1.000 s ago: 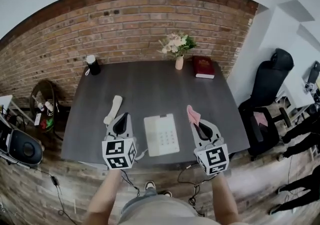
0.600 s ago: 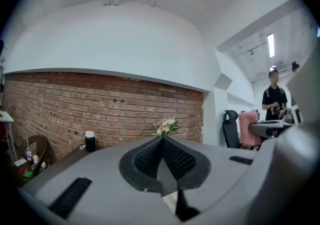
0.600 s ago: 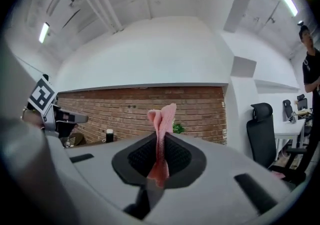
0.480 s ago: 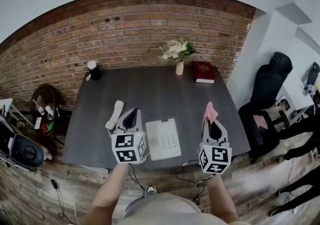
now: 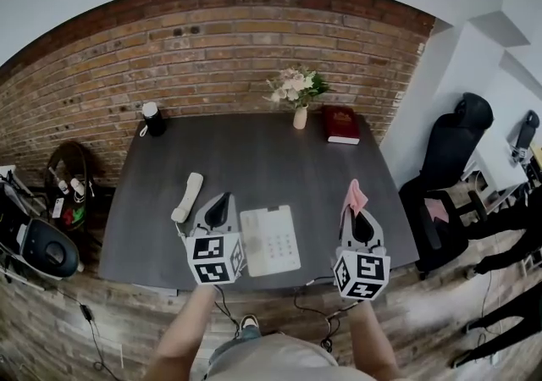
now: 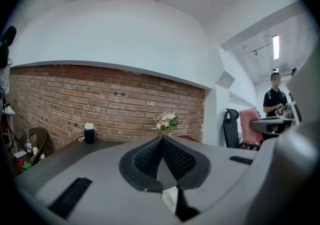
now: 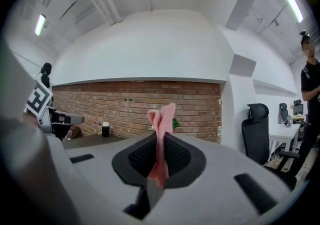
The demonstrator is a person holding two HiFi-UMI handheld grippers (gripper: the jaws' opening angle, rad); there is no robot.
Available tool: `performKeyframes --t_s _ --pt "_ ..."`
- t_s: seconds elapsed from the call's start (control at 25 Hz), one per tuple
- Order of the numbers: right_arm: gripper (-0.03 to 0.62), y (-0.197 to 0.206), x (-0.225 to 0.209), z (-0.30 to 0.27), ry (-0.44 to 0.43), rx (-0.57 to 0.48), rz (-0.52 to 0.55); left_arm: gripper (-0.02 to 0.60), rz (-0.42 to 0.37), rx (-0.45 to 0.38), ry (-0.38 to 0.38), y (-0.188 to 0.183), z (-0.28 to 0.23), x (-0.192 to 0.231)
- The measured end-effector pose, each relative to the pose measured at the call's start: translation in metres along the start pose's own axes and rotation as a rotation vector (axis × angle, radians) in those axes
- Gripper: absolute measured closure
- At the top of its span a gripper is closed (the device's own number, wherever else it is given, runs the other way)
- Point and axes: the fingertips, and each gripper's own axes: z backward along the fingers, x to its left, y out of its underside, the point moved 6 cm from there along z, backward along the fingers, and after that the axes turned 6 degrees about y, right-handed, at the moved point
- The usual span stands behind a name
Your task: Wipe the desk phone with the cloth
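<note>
Here, pink cloth [image 5: 356, 194] in right tongs [image 5: 361, 217].

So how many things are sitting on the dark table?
5: a black cup at the back left corner, a flower vase and red book at the back, a white handset and the phone base near the front. Small ones may be hidden.

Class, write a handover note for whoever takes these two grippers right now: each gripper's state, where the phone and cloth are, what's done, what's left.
Left gripper: shut, empty, beside the phone base.
Right gripper: shut on the pink cloth, right of the base.
Handset: off the base, lying on the desk.
Done: cloth in hand.
To do: bring the cloth down, wipe base and handset.
</note>
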Motion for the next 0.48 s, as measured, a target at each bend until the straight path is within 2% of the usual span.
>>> performKeyframes --t_s 0.48 --pt "0.577 -0.0055 -0.0074 -0.0019 -0.017 -0.008 -0.011 0.580 0.014 0.005 0.000 0.0026 -0.0063 -0.0077"
